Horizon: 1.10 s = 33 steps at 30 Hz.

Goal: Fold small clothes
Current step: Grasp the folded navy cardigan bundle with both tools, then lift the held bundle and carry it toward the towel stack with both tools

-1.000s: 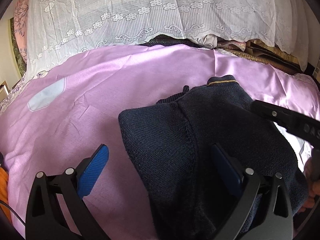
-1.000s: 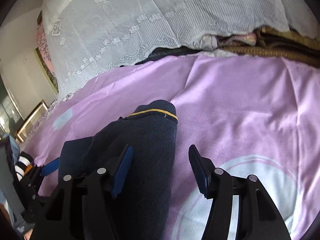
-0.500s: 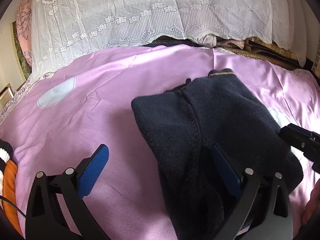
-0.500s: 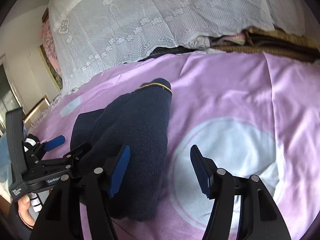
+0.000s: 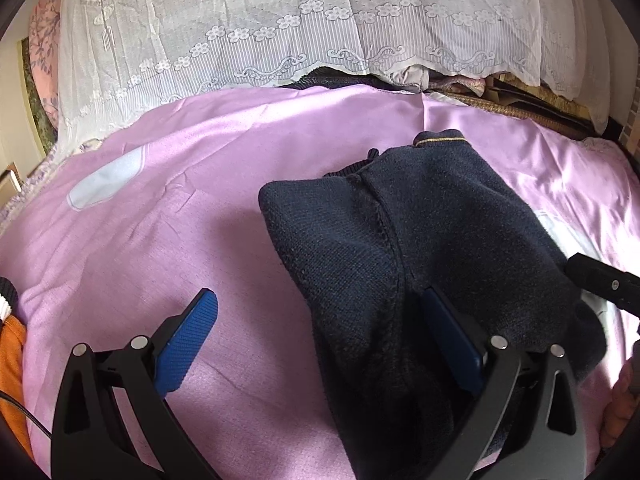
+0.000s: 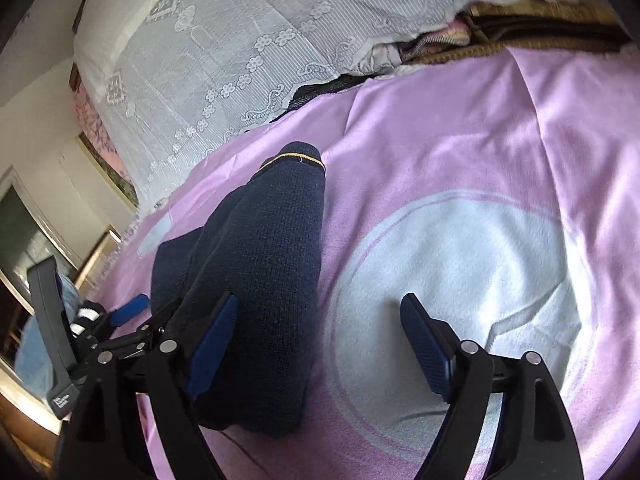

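- Navy knit, thick and loosely ribbed: the small sweater (image 5: 420, 248) lies in a folded bundle on the pink bedsheet (image 5: 180, 208), its cuff with a thin yellow stripe (image 6: 294, 158) pointing away from both tools.
- The left gripper (image 5: 320, 344) stands wide apart and holds nothing; its right finger is tucked against the sweater's near edge while its left finger hangs over bare sheet, probably just let go or ready to press the fold flat.
- The right gripper (image 6: 320, 340) is likewise spread and empty, its left finger touching the bundle's side, its right finger over a pale circle printed on the sheet.
- The sheet looks smooth and faintly shiny, with soft creases, so the wool should slide easily.
- Ahead of both, a white lace cover (image 5: 320, 32) drapes over stacked bedding.
- An orange cloth (image 5: 10, 364) sits at the left gripper's far left.
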### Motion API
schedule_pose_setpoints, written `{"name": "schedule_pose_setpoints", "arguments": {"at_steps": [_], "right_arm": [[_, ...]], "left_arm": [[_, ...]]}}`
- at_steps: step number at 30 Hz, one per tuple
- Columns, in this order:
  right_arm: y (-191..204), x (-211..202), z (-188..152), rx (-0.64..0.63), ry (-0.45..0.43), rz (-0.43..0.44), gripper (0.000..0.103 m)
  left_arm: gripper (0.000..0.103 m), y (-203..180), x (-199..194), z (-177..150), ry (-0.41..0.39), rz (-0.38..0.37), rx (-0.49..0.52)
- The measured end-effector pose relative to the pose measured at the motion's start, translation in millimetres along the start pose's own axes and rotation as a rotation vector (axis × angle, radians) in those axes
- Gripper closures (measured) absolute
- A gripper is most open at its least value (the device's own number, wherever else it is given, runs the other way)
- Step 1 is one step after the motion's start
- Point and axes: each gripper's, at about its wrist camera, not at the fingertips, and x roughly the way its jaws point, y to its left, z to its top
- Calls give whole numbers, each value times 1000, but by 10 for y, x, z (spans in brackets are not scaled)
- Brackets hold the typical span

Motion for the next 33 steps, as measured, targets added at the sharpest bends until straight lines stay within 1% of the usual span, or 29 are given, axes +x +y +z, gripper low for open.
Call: {"name": "schedule_pose_setpoints", "arguments": {"at_steps": [2, 5, 7, 10, 12, 14, 17, 19, 25, 27, 29, 32, 33], "right_arm": [[-57, -10, -7, 34, 5, 28, 20], [-58, -30, 8, 42, 11, 38, 19], [-58, -42, 23, 45, 17, 47, 19], [-99, -43, 45, 77, 30, 82, 19], [-145, -47, 55, 112, 35, 117, 19], [-181, -44, 70, 145, 39, 162, 19], [-204, -28, 81, 176, 49, 222, 19], [-203, -8, 78, 184, 54, 235, 19], [-98, 87, 104, 151, 67, 233, 19], [-59, 160, 144, 143, 75, 234, 19], [-41, 244, 188, 149, 86, 241, 19], [-44, 389, 276, 181, 105, 274, 19], [-43, 432, 299, 185, 113, 279, 19]], "left_arm": [[5, 87, -22, 13, 25, -93, -41], [5, 272, -14, 37, 67, -295, -151], [5, 360, 30, 35, 91, -391, -211], [5, 363, 155, -5, 151, -474, -249], [5, 308, 203, -32, 176, -504, -248], [5, 258, 222, -43, 181, -526, -235], [4, 211, 318, -57, 202, -538, -236], [4, 212, 353, -43, 203, -542, -238], [4, 197, 394, -23, 192, -558, -246], [4, 207, 423, -7, 194, -583, -262], [4, 215, 460, 17, 197, -626, -286], [4, 194, 525, 65, 200, -685, -301], [4, 177, 547, 81, 199, -688, -298]]}}
